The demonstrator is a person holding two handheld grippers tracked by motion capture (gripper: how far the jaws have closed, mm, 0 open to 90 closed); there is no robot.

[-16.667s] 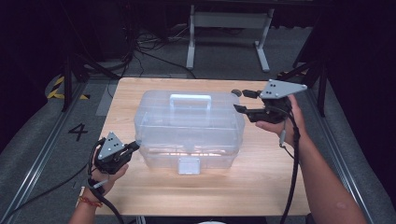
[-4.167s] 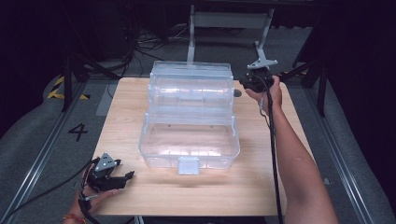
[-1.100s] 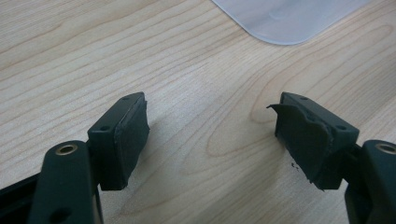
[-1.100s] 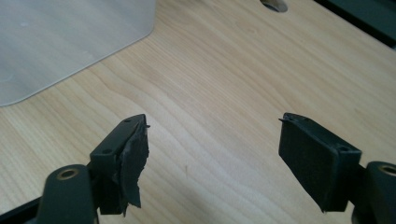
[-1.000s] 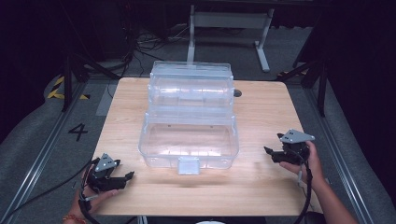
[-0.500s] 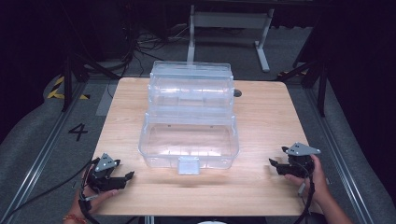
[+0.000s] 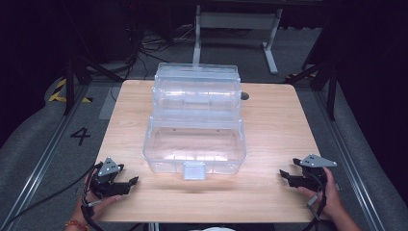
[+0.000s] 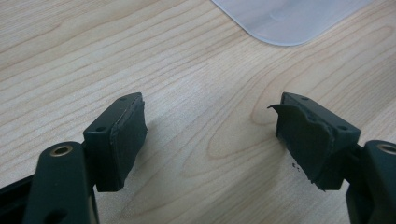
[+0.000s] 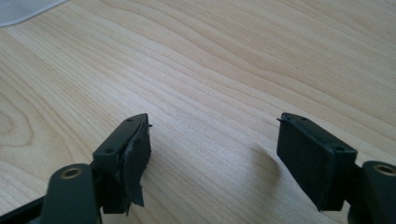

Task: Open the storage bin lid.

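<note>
Clear plastic storage box (image 7: 195, 144) w/ hinged lid up sits mid light wooden table (image 7: 274, 125), left black two-jaw gripper (image 7: 126, 185) & right black two-jaw gripper (image 7: 287, 176) both at near corners, jaws spread wide, holding nothing, well apart from box.

Left claw (image 8: 210, 135) low over the wooden bench (image 8: 140, 56), jaws spread wide, nothing between them. Right-hand pad (image 8: 306, 142) torn and ragged at its edge. Corner of a translucent plastic piece (image 8: 285, 18) lies beyond, apart.
</note>
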